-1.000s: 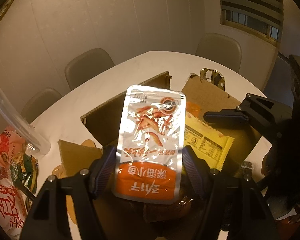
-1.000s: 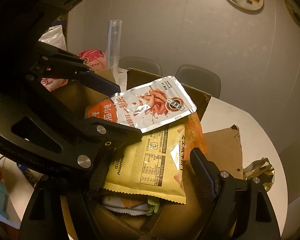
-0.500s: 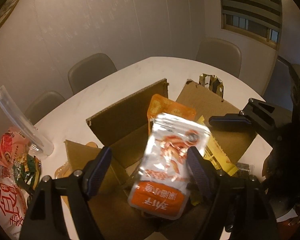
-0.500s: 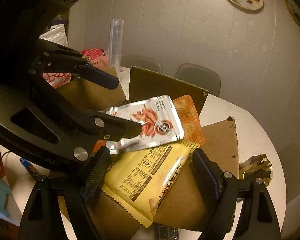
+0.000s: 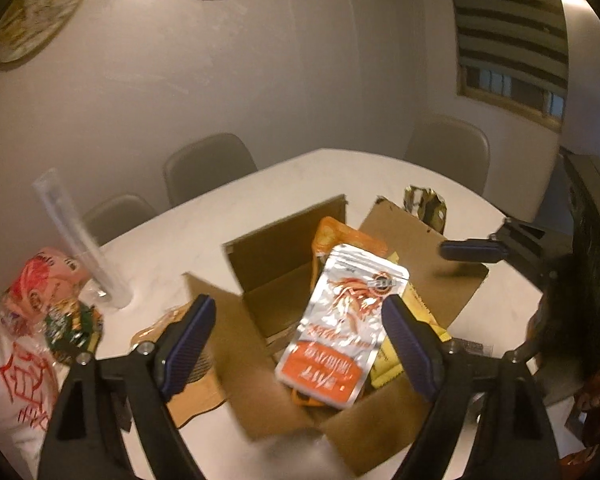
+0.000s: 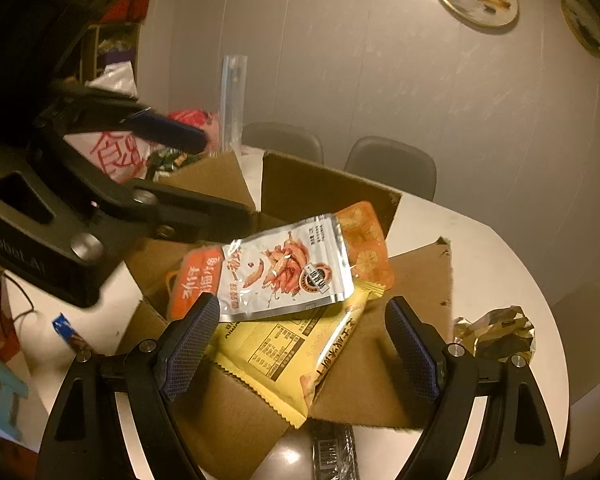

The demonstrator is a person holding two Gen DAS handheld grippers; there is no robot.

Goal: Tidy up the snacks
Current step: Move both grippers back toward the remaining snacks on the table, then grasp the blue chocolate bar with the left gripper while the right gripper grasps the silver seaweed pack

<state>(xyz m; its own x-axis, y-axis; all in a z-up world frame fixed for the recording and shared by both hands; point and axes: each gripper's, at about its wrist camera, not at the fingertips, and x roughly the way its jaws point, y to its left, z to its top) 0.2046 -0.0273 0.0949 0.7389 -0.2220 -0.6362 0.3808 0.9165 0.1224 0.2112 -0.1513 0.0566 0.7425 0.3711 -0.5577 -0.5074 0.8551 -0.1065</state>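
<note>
An open cardboard box (image 5: 276, 256) (image 6: 320, 188) stands on the white table. A silver and orange snack pouch (image 5: 344, 324) (image 6: 276, 276) lies on top of a yellow packet (image 6: 292, 360) (image 5: 392, 356) and an orange packet (image 6: 364, 244) (image 5: 340, 236) in the box. My left gripper (image 5: 300, 332) is open and empty above the box's near side. My right gripper (image 6: 302, 344) is open and empty over the yellow packet. Each gripper shows in the other's view, the left one (image 6: 100, 200) and the right one (image 5: 500, 248).
Red, white and green snack bags (image 5: 40, 320) (image 6: 116, 152) and a clear tube (image 5: 80, 248) (image 6: 232, 100) sit left of the box. A crumpled gold wrapper (image 6: 496, 332) (image 5: 426, 204) lies to its right. A dark packet (image 6: 332, 452) lies at the table's near edge. Chairs stand behind.
My left gripper opened and let go of the silver pouch, which dropped onto the packets in the box. The left gripper then drew back and up.
</note>
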